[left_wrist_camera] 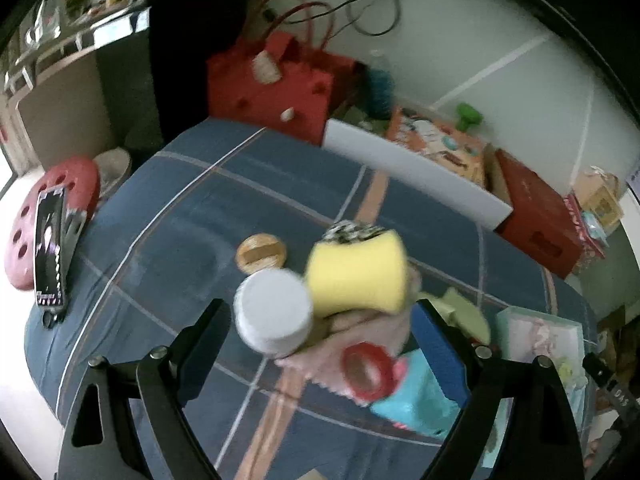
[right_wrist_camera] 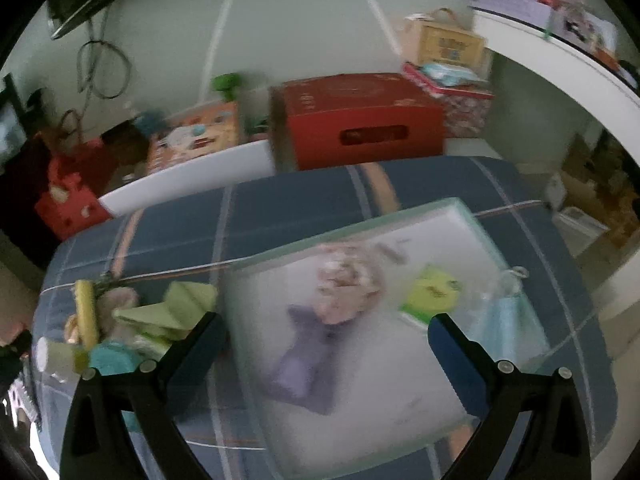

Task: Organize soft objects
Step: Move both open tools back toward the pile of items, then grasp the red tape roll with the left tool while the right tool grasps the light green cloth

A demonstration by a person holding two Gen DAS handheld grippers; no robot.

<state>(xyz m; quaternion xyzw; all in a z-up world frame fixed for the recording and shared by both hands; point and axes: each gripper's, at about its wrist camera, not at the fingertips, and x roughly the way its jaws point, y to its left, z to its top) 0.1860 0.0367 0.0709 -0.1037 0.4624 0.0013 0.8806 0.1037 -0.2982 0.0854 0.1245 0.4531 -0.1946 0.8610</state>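
Two wrist views over a plaid-covered table (left_wrist_camera: 192, 208). The left gripper (left_wrist_camera: 320, 312) stands wide open and empty above a mixed pile: a yellow sponge (left_wrist_camera: 356, 276), a white-capped bottle (left_wrist_camera: 274, 312), a red tape roll (left_wrist_camera: 366, 372), a pink cloth (left_wrist_camera: 380, 340) beneath them and a teal item (left_wrist_camera: 420, 396); a wooden lid (left_wrist_camera: 261, 251) lies just beside the pile. The right gripper (right_wrist_camera: 326, 332), also spread fully and holding nothing, hangs over the pale shallow tray (right_wrist_camera: 440, 216), which already contains a purple cloth (right_wrist_camera: 304, 360), a pinkish plush (right_wrist_camera: 344, 284) and a yellow-green soft item (right_wrist_camera: 432, 292). The likely step is picking a further soft object from the pile. It is best done by centring the fingers on the sponge alone, clear of the bottle touching it, and closing gently, since foam compresses and hard neighbours may roll. Both views are blurred, so contacts remain uncertain.
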